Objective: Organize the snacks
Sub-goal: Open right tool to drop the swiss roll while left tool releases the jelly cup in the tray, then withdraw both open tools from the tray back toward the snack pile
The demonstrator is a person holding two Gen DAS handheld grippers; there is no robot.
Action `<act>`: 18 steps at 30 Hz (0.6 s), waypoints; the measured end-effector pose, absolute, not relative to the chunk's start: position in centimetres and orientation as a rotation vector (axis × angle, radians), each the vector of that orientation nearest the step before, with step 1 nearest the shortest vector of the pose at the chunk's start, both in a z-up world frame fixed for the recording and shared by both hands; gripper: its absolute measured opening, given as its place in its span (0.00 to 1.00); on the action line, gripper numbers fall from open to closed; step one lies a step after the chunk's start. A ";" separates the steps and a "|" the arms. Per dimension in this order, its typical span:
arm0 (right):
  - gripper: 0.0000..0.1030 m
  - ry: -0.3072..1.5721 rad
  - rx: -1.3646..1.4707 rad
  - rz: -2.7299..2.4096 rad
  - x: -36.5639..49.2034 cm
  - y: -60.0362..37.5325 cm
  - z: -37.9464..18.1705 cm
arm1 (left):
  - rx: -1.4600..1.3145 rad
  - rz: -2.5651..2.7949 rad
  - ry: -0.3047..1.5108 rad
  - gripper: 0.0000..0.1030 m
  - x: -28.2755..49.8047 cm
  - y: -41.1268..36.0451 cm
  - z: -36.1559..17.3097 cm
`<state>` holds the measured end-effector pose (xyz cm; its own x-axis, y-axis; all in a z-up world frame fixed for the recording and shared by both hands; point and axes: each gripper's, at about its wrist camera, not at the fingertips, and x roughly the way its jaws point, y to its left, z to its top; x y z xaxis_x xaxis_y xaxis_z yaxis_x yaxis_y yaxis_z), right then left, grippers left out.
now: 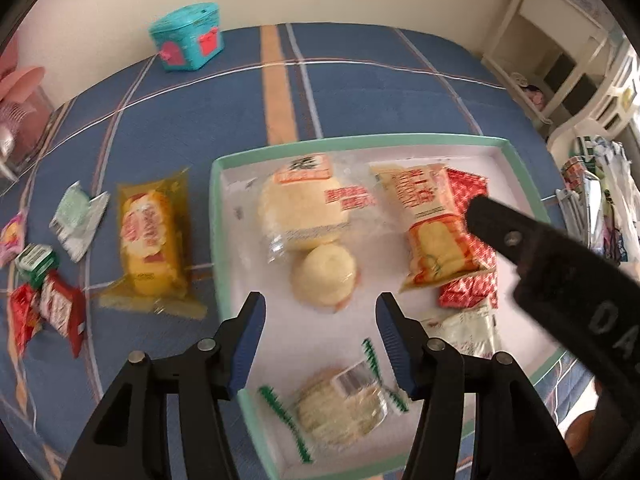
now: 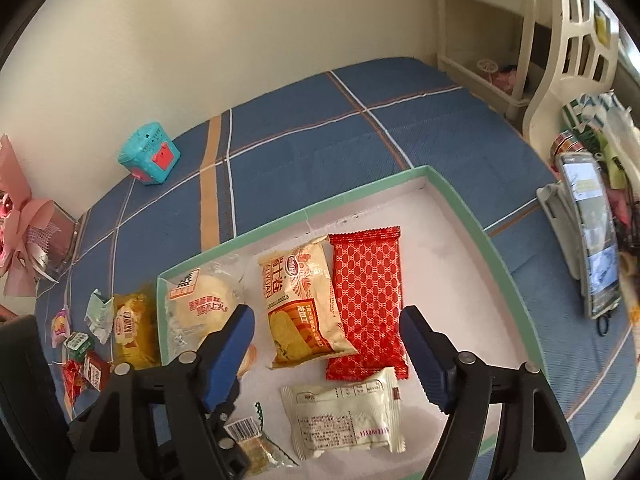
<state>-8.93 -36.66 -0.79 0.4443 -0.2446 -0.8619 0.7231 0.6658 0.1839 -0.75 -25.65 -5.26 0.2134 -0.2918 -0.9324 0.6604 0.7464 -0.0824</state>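
A green-rimmed white tray (image 1: 218, 216) holds several snacks: a large wrapped bun (image 1: 300, 204), a small round bun (image 1: 324, 276), a cream and orange packet (image 2: 304, 300), a red patterned packet (image 2: 368, 292), a white packet (image 2: 344, 412) and a green-edged cracker pack (image 1: 340, 404). My left gripper (image 1: 320, 300) hovers open over the tray's near side, with nothing between its pads. My right gripper (image 2: 326, 314) stands open above the cream and red packets and grips nothing. Left of the tray lie a yellow cake packet (image 1: 152, 240) and several small wrapped snacks (image 1: 52, 308).
A blue plaid cloth (image 1: 360, 92) covers the surface. A teal toy box (image 1: 186, 36) stands at the far left by the wall, and a pink bouquet (image 2: 24, 224) sits at the left edge. A phone on a stand (image 2: 592, 240) and white shelving (image 2: 500, 60) are on the right.
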 end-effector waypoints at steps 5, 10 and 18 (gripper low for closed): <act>0.76 0.927 0.576 -0.659 -9.7 -36.2 0.3 | 0.322 -0.671 1.193 0.57 -0.5 -23.9 -4.2; 0.76 0.949 0.580 -0.659 -10.0 -35.7 0.2 | 0.295 -0.592 1.179 0.57 0.7 -22.0 -3.6; 0.76 0.975 0.565 -0.642 -9.9 -34.1 0.6 | 0.201 -0.466 1.149 0.57 3.2 -17.6 -2.3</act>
